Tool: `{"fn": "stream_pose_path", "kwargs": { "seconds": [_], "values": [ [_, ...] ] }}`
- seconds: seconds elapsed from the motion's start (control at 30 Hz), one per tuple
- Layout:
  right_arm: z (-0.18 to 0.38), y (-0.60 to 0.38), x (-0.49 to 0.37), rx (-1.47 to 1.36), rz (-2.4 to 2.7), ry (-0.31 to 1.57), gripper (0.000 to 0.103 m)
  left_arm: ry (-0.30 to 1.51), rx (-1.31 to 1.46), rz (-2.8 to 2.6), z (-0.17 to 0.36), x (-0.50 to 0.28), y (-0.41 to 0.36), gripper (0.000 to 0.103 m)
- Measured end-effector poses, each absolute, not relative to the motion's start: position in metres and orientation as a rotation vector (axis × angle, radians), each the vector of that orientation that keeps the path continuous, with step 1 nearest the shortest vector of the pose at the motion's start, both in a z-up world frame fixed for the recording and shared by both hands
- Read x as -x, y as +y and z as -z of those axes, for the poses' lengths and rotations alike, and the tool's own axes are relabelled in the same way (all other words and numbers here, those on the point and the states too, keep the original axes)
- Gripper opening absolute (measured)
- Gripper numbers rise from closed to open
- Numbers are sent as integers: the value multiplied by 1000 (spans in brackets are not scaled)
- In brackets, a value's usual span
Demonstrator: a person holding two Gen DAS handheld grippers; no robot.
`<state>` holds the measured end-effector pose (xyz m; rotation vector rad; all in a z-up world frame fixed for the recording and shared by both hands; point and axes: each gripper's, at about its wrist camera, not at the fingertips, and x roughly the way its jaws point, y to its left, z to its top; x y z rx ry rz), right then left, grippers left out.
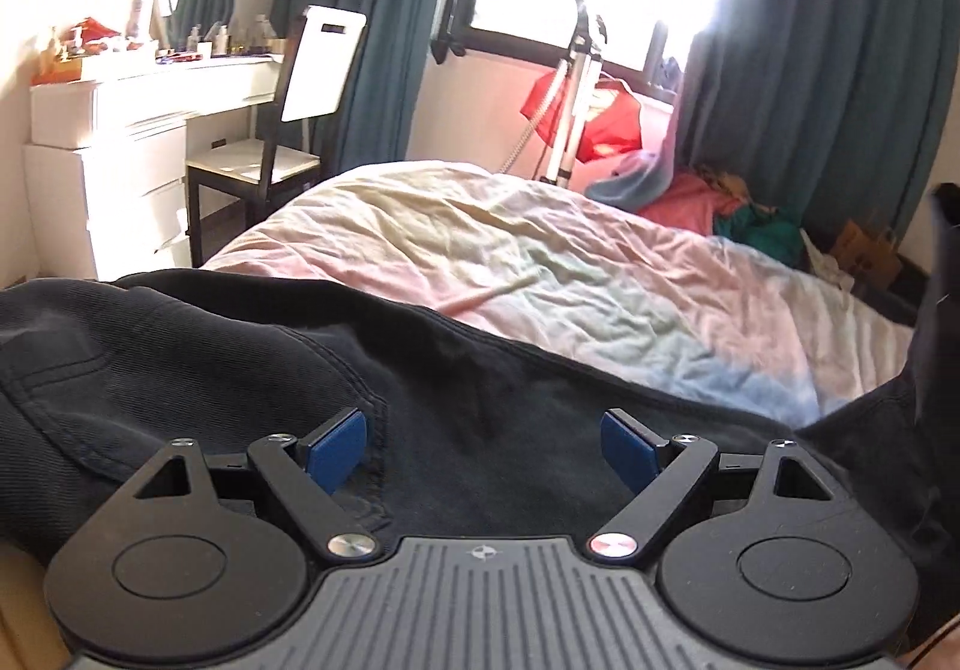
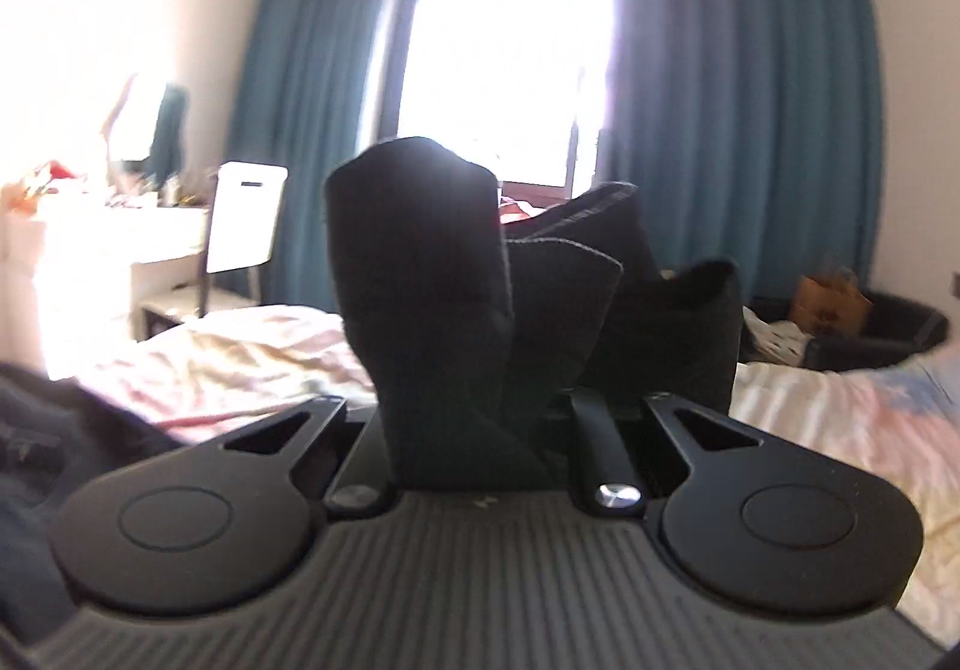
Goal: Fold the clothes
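A dark garment with stitched seams (image 1: 240,364) lies spread over the near part of a bed. My left gripper (image 1: 483,448) is open just above it, blue pads (image 1: 336,448) wide apart, one on each side of a seam. My right gripper (image 2: 480,430) is shut on a bunched part of the same dark garment (image 2: 456,298) and holds it up off the bed. The cloth sticks up between the jaws and hides the fingertips. More of the garment lies at the left in the right wrist view (image 2: 54,430).
The bed has a crumpled pastel sheet (image 1: 510,262). A white dresser (image 1: 132,129) and chair (image 1: 282,129) stand at the left. A tripod (image 1: 570,87) and piled clothes (image 1: 690,190) are beyond the bed. A dark basket (image 2: 870,334) sits at the right.
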<state>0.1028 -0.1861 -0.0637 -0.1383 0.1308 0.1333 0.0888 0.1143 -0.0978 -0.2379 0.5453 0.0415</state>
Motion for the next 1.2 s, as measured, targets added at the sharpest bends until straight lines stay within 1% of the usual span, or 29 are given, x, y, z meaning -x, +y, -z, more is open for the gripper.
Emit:
{"fn": "stream_pose_path", "kwargs": {
  "seconds": [0.1,0.2,0.27,0.5,0.67,0.7,0.73,0.77,0.8,0.87,0.93,1.2],
  "values": [
    [106,-110,-94,247,-320,206,16,512,322,-63,89,-81,140,88],
    [160,-55,-87,358,-436,363,16,490,371,-83,87,-74,160,88],
    [184,-33,-79,457,-393,379,17,486,384,-89,86,-72,166,88],
    [140,-23,-74,395,-377,309,17,440,392,-31,78,-68,164,88],
    [161,-22,-101,282,-395,512,22,468,336,11,85,-74,153,88],
    [157,-30,-96,266,-399,516,23,481,336,16,88,-76,152,88],
    [152,-38,-91,250,-402,517,30,491,334,20,90,-77,151,88],
    [147,-46,-86,234,-406,518,42,496,326,23,91,-77,149,88],
    [142,-54,-81,219,-410,519,48,495,312,29,91,-77,146,88],
    [133,-70,-70,187,-417,521,64,488,271,47,90,-74,137,88],
    [123,-86,-60,156,-424,523,68,490,230,72,92,-71,127,88],
    [87,-155,-24,36,-394,510,68,529,48,130,104,-61,84,88]
  ]
}}
